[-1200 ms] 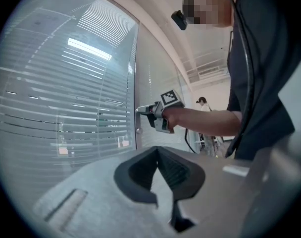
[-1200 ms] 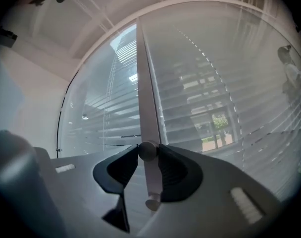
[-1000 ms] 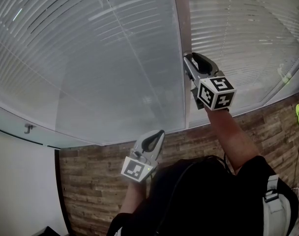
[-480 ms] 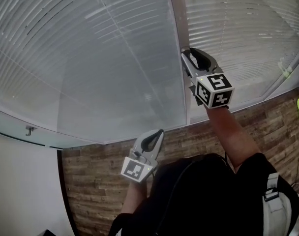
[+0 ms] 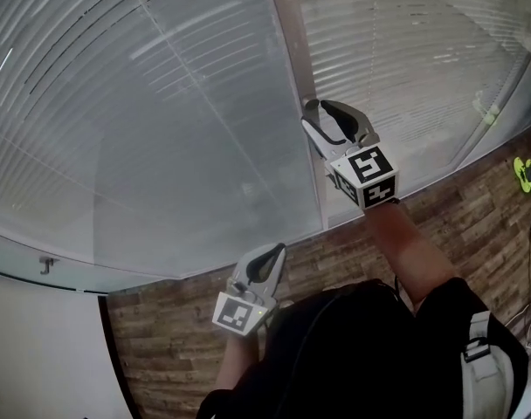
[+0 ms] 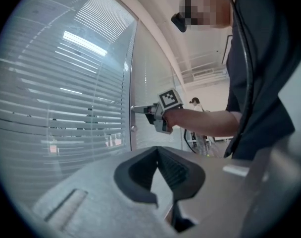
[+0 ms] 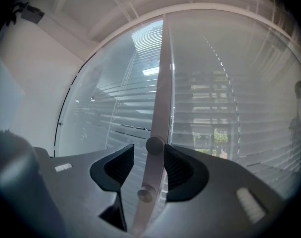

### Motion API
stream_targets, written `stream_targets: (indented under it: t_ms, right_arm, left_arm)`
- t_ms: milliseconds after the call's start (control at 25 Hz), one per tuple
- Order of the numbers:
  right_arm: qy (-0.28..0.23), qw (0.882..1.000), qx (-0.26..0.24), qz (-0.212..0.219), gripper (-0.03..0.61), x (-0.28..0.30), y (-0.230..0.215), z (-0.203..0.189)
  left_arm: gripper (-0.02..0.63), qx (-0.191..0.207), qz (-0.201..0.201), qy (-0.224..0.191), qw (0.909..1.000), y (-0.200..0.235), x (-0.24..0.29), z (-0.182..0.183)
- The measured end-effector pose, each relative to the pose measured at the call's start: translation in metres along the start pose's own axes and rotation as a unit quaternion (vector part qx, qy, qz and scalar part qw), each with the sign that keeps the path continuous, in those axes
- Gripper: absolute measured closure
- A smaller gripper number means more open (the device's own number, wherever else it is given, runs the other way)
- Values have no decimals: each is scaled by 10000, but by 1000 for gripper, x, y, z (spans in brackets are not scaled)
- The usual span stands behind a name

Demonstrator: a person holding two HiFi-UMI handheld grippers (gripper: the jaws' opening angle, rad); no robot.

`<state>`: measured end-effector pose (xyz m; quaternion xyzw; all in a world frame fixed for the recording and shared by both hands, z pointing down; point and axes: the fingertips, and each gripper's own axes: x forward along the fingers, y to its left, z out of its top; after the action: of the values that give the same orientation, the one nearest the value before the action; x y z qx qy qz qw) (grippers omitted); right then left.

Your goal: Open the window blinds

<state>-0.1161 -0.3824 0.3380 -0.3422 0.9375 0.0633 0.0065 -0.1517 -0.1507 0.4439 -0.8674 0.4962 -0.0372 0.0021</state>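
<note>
The fingers (image 7: 179, 168) of the right gripper (image 7: 149, 155) are spread a little, and they have just been opening. The top knob (image 7: 154, 145) sits between them, but they are not squeezing it. One finger is at 9 o'clock from the knob and the other is at 3 o'clock. There is a thin gap on the 9 o'clock side. The 3 o'clock finger is just beside the knob.

The knob is on the post (image 7: 163, 83) between two panes of glass. The post is long and runs from 12 o'clock to 6 o'clock in the right gripper view. The knob pokes straight out at the gripper. A lower knob (image 7: 144, 194) is on the same post, at 6 o'clock from the top one.

The blinds (image 5: 161, 112) are behind the glass, at 9 o'clock and at 3 o'clock from the post. Their slats lie flat across.

The left gripper (image 5: 274, 253) is pressed together and holds nothing. It is well apart from the post, at 7 o'clock from the right gripper in the head view. So the right gripper is the near one. I think it needs to close on the top knob and twist it round.
</note>
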Motion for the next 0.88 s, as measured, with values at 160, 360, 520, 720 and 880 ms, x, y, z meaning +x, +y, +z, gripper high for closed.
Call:
stream_targets:
  t_ms: [160, 360, 520, 720, 880]
  right_arm:
    - [293, 9898, -1394, -82, 387, -2, 4, 8]
    - [966, 9219, -3741, -306, 347, -2, 0, 18]
    - [1269, 8630, -4878, -335, 345, 3, 2, 15]
    - [1560, 8207, -5488, -314, 359, 8, 5, 7]
    - [1717, 8134, -5547, -358, 383, 13, 4, 5]
  left_arm:
    - [609, 0, -210, -49, 9998, 7, -4, 5]
    - [609, -39, -422, -101, 9990, 19, -13, 10]
    - [609, -81, -538, -124, 9984, 25, -23, 6]
    - [609, -120, -616, -156, 9979, 33, -32, 8]
    - [609, -83, -655, -174, 9977, 39, -38, 13]
